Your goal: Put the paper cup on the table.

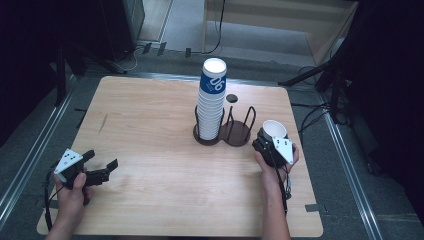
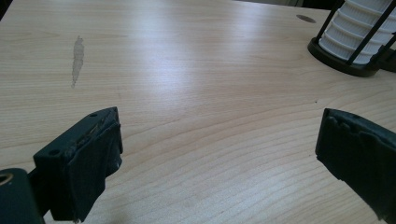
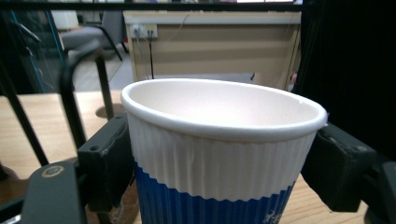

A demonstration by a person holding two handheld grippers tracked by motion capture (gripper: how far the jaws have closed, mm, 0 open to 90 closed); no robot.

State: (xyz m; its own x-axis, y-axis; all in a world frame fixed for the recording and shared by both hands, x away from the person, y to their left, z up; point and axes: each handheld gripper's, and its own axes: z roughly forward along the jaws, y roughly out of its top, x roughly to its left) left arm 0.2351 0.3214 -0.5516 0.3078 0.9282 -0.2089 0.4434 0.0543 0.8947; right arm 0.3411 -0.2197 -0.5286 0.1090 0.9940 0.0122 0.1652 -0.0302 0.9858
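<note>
Work in hand: we judged it to be the moving of cups between the stack and the holder's two bays; which way the cup was going we could not tell.

Cup [image 1: 274, 129]: one ribbed paper cup, white above and blue below, upright and mouth up, held just off the holder's right side, near the table's right edge. In the right gripper view the cup [image 3: 219, 154] sat between the two jaws, one against each side.

Right gripper [image 1: 272, 142]: we recorded it closed on the cup, a hand wrapped round its body.

Left gripper [image 1: 102, 167]: we found its jaws wide apart and holding nothing, low over the near-left part of the table [image 1: 150, 150]. In its own view the left gripper [image 2: 219, 154] had bare wood between the jaws.

Stack [image 1: 212, 100]: a tall column of nested cups in the holder's left bay, rising well above the wire uprights.

Holder [image 1: 230, 132]: a dark twin-ring base with wire uprights, near the table's middle; its right bay held no cup.

Done: one cup was apart from the stack and in hand.

Left: we judged that cup had yet to be set down, and the rest of the stack remained in one bay.

Uncertain: the count of cups in the stack.
</note>
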